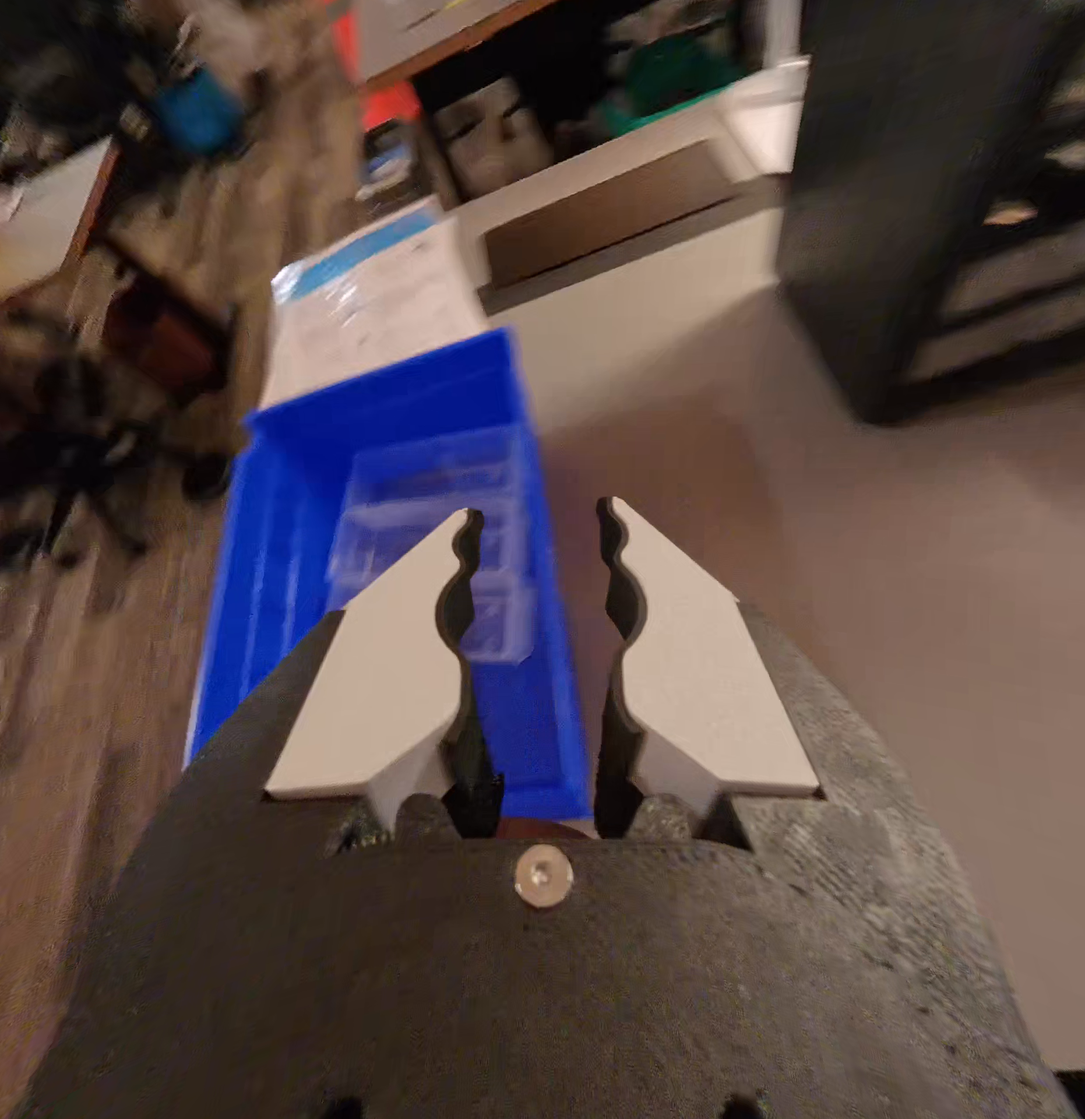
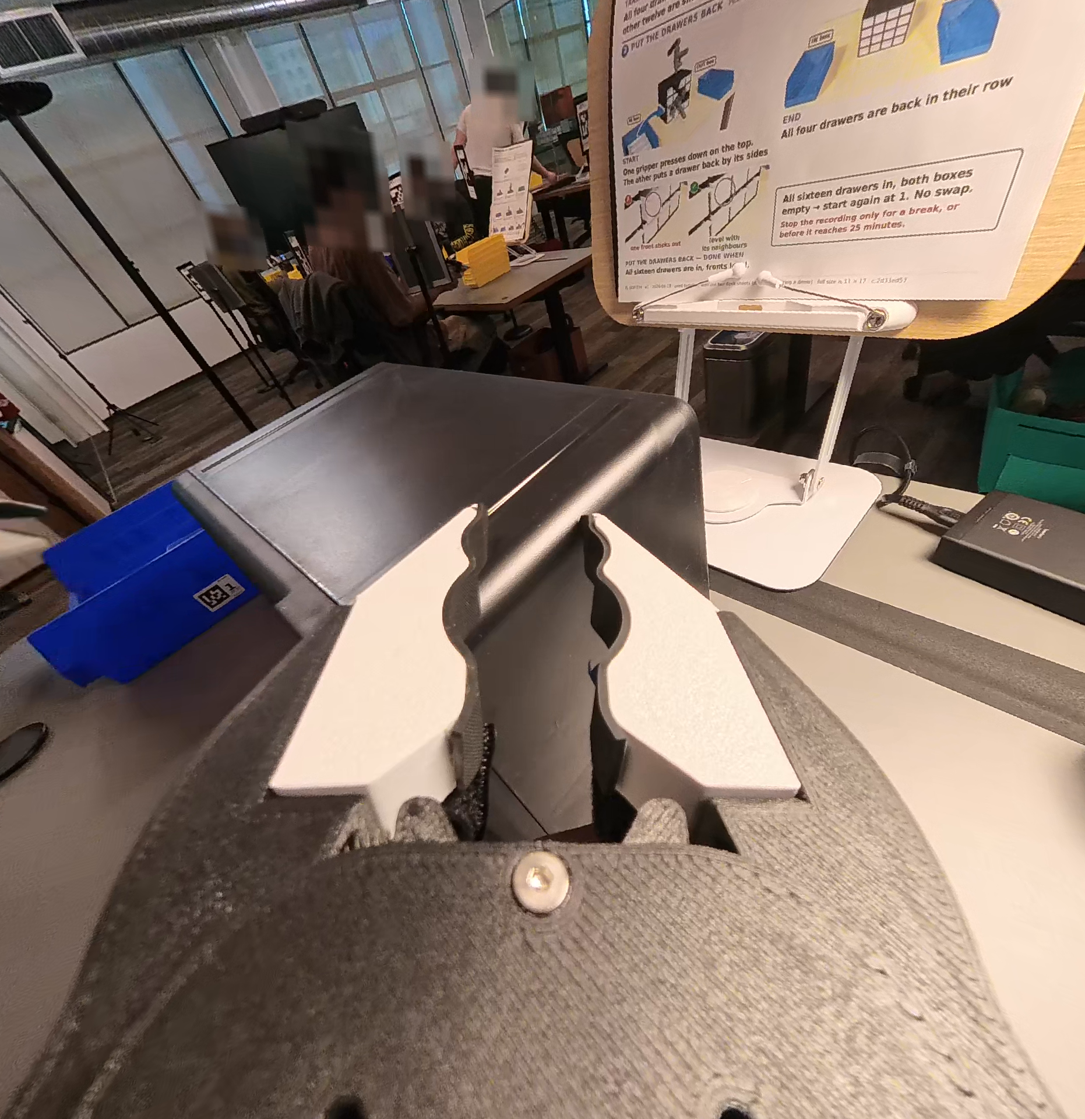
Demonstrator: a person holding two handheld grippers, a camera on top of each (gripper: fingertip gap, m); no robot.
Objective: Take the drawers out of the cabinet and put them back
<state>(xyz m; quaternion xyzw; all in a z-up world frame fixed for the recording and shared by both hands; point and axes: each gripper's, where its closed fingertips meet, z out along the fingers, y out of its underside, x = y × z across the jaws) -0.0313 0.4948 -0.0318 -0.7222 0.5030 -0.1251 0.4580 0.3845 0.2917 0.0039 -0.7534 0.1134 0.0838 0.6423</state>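
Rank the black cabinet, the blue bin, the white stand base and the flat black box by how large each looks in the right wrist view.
1. black cabinet, nearest the camera
2. white stand base
3. blue bin, partly cut off by the cabinet
4. flat black box

Base and bin look close; unsure.

Behind the work area, a white metal document stand (image 2: 788,514) carrying a rounded wooden board (image 2: 1067,266) with a printed instruction sheet (image 2: 830,151). To the right, a flat black box (image 2: 1024,551) on the pale grey tabletop (image 2: 891,757), beside a black cable (image 2: 915,508). Farther off, a green fabric bin (image 2: 1042,448), yellow bins (image 2: 479,260), black tripod stands (image 2: 134,272), seated people, wood-look floor (image 1: 134,605).
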